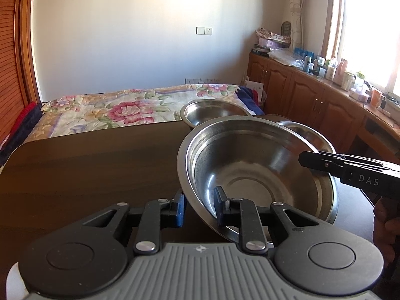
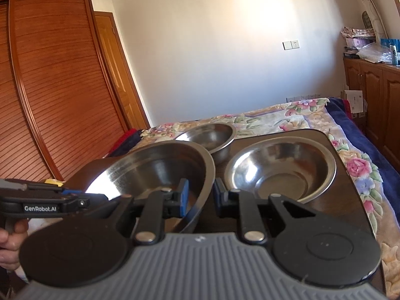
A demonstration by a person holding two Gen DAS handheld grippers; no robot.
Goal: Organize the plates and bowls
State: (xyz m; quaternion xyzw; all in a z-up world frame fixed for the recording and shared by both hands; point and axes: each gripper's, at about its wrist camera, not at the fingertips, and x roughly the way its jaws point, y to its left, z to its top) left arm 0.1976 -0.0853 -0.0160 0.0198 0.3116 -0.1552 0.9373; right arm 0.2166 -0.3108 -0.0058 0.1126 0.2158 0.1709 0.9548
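Note:
A large steel bowl (image 1: 250, 170) (image 2: 155, 167) hangs tilted over the dark wooden table (image 1: 87, 162), held from both sides. My left gripper (image 1: 199, 207) is shut on its near-left rim, one finger inside the bowl and one outside. My right gripper (image 2: 201, 195) is shut on the opposite rim and shows from the side in the left wrist view (image 1: 303, 160). A second steel bowl (image 2: 280, 170) rests on the table to the right, mostly hidden behind the held bowl in the left wrist view (image 1: 302, 130). A smaller steel bowl (image 1: 212, 110) (image 2: 210, 135) stands at the table's far edge.
A bed with a floral cover (image 1: 112, 110) lies just beyond the table. Wooden cabinets (image 1: 312, 95) with clutter on top line the right wall under a window. A slatted wooden wardrobe (image 2: 50, 87) stands at the left. A hand (image 2: 10, 240) grips the left tool's handle.

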